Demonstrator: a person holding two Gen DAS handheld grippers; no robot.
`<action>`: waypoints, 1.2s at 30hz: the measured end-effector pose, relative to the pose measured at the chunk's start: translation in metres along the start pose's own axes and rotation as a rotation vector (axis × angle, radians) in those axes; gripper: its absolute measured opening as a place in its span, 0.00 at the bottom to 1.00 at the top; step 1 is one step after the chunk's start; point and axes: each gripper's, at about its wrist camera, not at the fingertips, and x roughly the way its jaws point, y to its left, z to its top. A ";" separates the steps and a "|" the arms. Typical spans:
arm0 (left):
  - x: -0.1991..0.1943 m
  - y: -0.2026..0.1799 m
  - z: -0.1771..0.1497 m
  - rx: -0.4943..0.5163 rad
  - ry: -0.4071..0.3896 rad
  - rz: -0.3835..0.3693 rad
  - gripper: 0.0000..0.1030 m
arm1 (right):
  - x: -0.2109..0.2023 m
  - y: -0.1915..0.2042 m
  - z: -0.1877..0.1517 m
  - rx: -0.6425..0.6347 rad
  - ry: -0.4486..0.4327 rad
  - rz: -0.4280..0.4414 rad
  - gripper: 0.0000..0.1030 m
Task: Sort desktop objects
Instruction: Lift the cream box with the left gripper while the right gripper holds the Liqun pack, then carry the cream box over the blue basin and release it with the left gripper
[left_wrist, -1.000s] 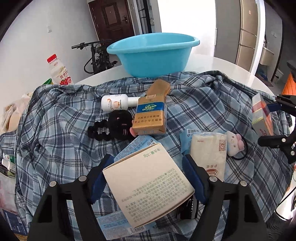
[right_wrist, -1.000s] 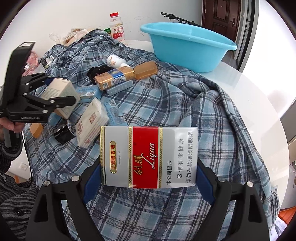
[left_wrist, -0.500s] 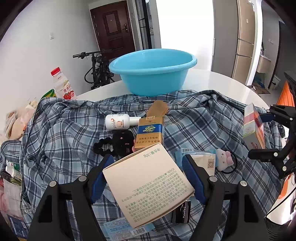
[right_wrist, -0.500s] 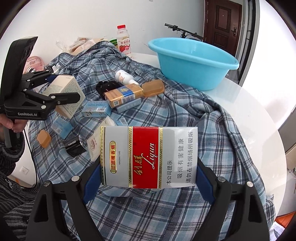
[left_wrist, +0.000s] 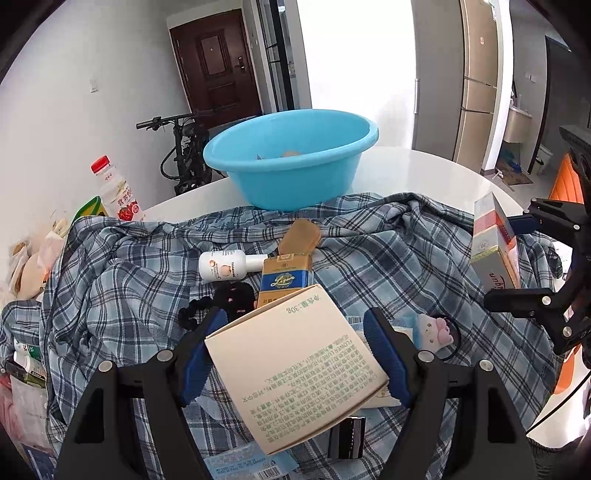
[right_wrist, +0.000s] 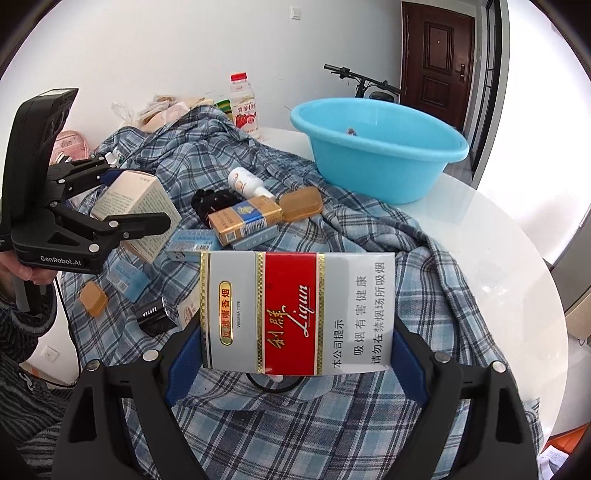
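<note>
Now, left gripper: clamped on a cream box, blue pads pressing its two sides; the box sits tilted, held above the cloth.
Right gripper: clamped on a red-and-silver cigarette pack, held crosswise with its face to the camera, clear of the cloth.
Below both: a blue plaid shirt spread over a round white table, carrying a blue-and-gold cigarette pack, a white bottle, a black scrunchie and an amber soap bar.
Basin: blue, standing on the bare table beyond the shirt's far edge, its mouth uncovered; small items lie inside, too small to tell.
Open room: bare tabletop to the right of the basin, between the shirt and the table rim.
Edges: the shirt hangs over the near table edge.
Hidden: each held box blocks the cloth directly beneath it; a pink toy peeks out beside the left gripper's right finger.
Far side: a red-capped drink bottle near the wall.
</note>
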 end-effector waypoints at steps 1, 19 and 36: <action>0.000 0.000 0.002 0.002 -0.002 -0.001 0.76 | -0.002 0.000 0.002 -0.001 -0.007 0.000 0.84; 0.014 0.011 0.047 -0.021 -0.048 -0.014 0.76 | -0.015 -0.011 0.043 0.001 -0.105 -0.041 0.84; 0.037 0.029 0.116 -0.027 -0.064 -0.026 0.76 | -0.020 -0.045 0.102 0.044 -0.213 -0.107 0.84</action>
